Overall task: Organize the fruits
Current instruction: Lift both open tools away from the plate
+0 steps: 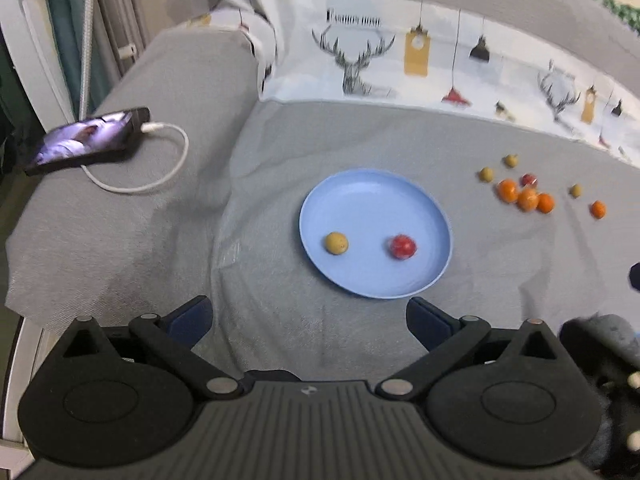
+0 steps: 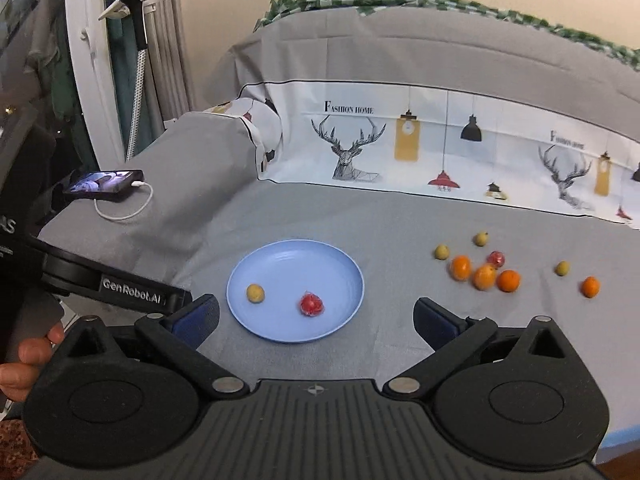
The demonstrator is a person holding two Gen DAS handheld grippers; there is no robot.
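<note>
Your left wrist camera looks forward and steeply down past its tongs (image 1: 310, 320) at the blue plate (image 1: 420, 204), fairly near. Your right wrist camera sits a little farther back and tilts less, over its own tongs (image 2: 316, 320), taking in the wall too. Both views share the plate, the loose fruit (image 2: 508, 280) to its right, and the phone (image 1: 86, 140) at left.

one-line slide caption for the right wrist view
Open right gripper above a blue plate holding a yellow fruit and a red fruit.

A home — cloth-draped sofa (image 2: 400, 216), curtains (image 2: 168, 40), charging phone (image 2: 105, 185).
</note>
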